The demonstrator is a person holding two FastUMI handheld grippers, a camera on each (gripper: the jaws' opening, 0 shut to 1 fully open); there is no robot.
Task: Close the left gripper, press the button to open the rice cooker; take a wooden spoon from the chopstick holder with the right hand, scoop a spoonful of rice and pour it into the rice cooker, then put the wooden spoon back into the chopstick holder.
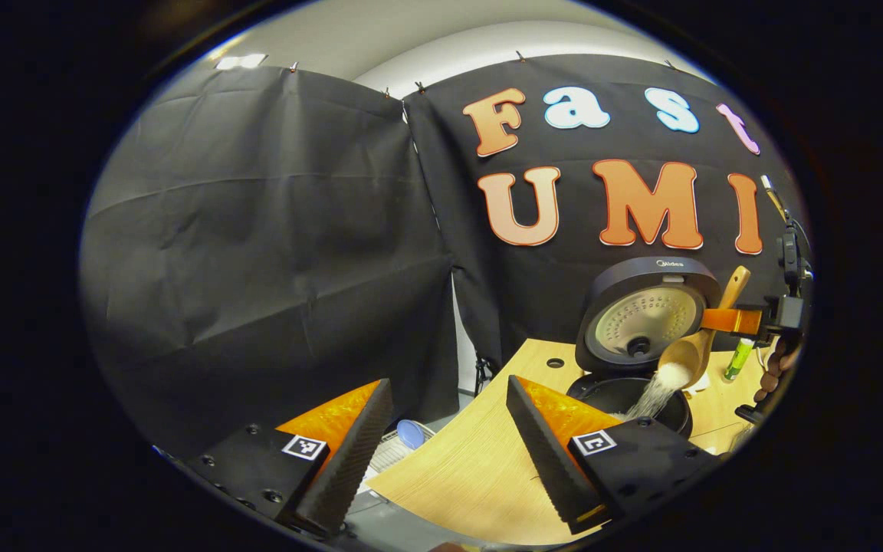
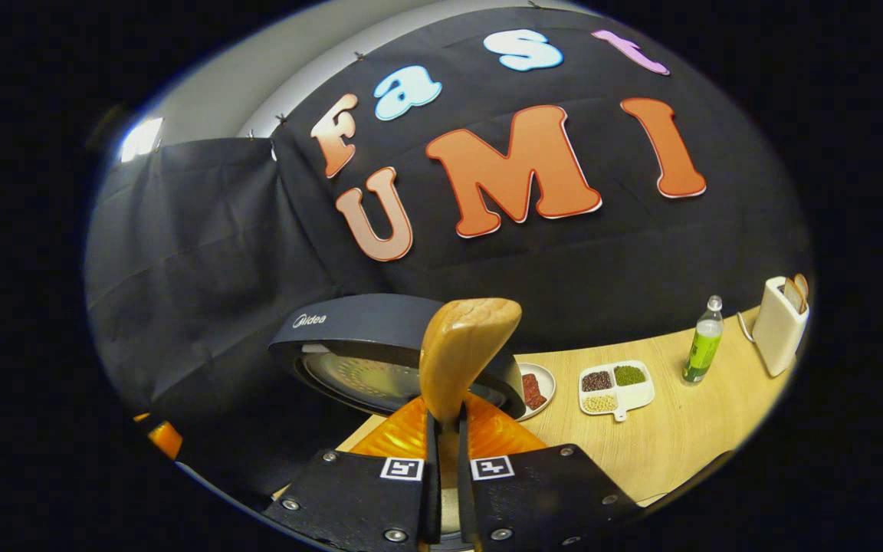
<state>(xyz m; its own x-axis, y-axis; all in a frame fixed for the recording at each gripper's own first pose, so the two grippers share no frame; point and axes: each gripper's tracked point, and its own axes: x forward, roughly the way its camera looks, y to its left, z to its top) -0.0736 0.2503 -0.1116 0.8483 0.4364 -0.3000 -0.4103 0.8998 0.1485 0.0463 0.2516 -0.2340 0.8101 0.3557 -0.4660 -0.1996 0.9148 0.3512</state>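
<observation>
Left gripper view: the wooden spoon (image 1: 688,354) is being pinched by the right gripper (image 1: 748,320) and tilted so rice (image 1: 658,389) is being poured into the rice cooker (image 1: 629,395) below it. The left gripper (image 1: 449,437) is being held spread, well clear.

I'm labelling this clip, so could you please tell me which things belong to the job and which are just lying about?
In use: rice cooker, lid up; wooden spoon in the right claw, pouring rice.
Lying about: green bottle, divided bean dish, toaster, small plate.
</observation>
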